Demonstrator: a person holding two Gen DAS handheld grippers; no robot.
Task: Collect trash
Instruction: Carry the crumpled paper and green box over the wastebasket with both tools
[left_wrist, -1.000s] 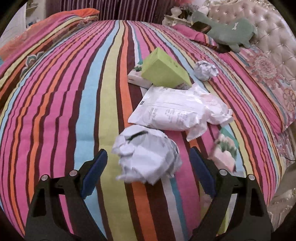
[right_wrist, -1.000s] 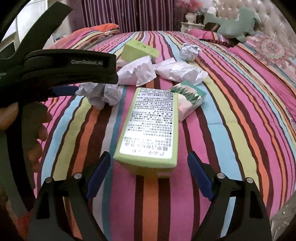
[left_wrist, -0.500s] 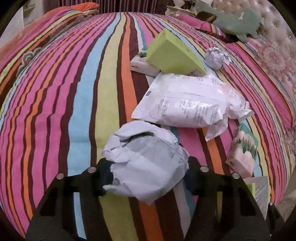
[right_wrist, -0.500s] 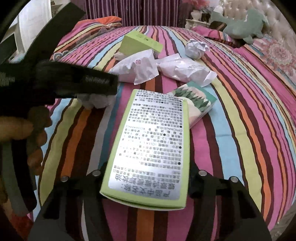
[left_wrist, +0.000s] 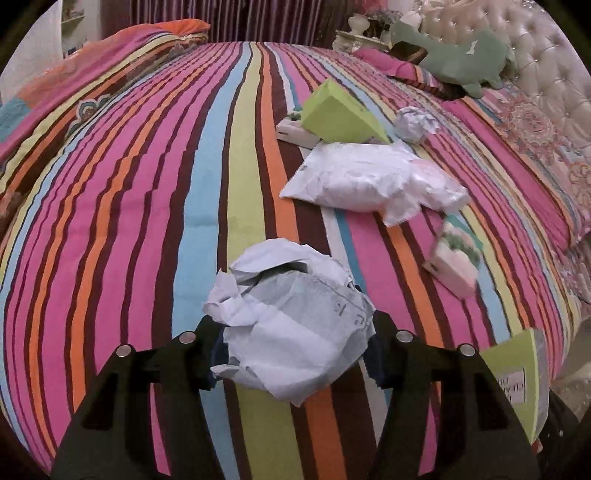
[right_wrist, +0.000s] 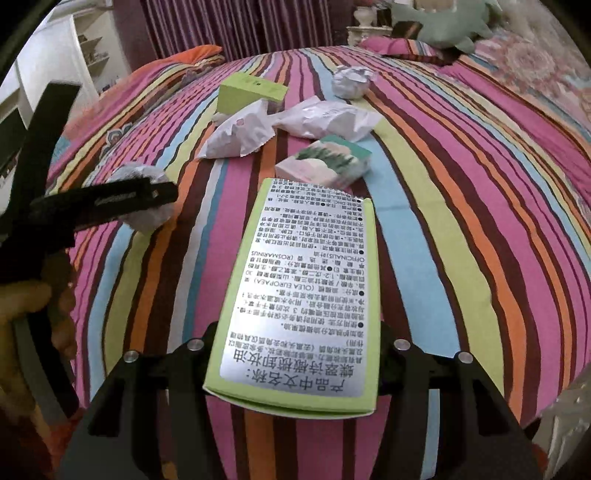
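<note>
Gripping trash: left gripper pinching paper ball, right gripper pinching box; next, probably lifting both toward a bin.

We see a crumpled ball of white paper clamped off the striped bed, and a long green carton with a silver printed label gripped at its near end. Farther off lie a pastel tissue pack, two white crinkled pouches side by side, a second green box tilted, and another paper ball at the far right.
</note>
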